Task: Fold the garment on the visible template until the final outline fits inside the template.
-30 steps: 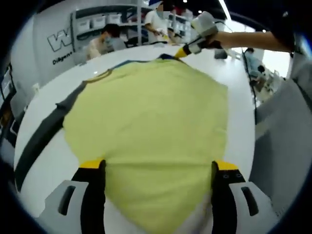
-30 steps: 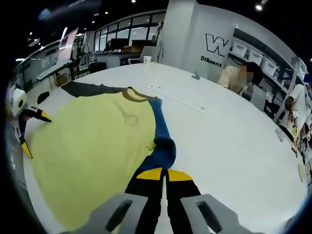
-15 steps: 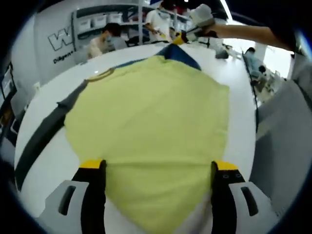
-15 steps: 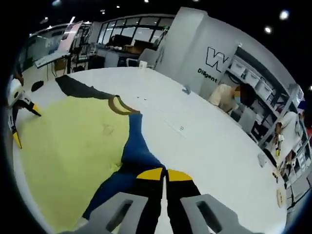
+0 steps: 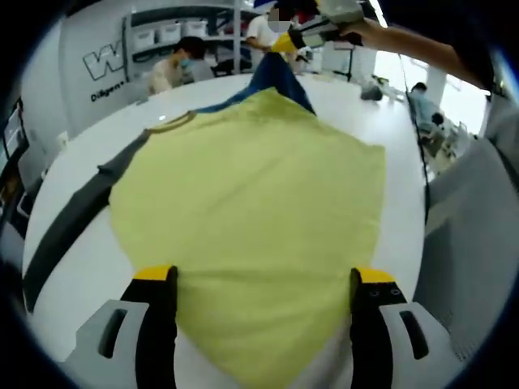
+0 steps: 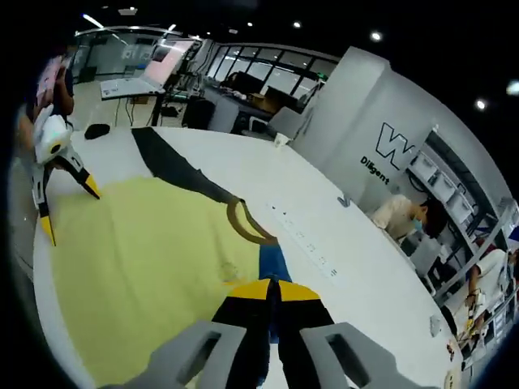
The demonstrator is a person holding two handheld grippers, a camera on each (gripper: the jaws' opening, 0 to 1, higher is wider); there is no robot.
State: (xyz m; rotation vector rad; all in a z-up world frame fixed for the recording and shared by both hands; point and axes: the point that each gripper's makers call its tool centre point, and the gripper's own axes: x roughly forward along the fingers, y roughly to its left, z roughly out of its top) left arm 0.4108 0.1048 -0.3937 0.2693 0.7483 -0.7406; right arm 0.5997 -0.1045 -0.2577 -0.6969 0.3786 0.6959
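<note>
Left gripper view: yellow garment (image 5: 251,219) spread on white table (image 5: 81,267); left gripper (image 5: 263,284) jaws wide apart astride hem; right gripper (image 5: 304,36) lifting blue sleeve (image 5: 276,77). Right gripper view: right gripper (image 6: 272,296) clamped on blue sleeve (image 6: 274,263); collar (image 6: 247,227), dark sleeve (image 6: 174,166), left gripper (image 6: 69,207) parted.

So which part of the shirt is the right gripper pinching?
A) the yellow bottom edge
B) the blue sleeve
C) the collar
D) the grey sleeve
B. In the left gripper view the right gripper has its fingers shut on the blue sleeve, which is lifted up off the white table, while the grey sleeve lies flat.
</note>
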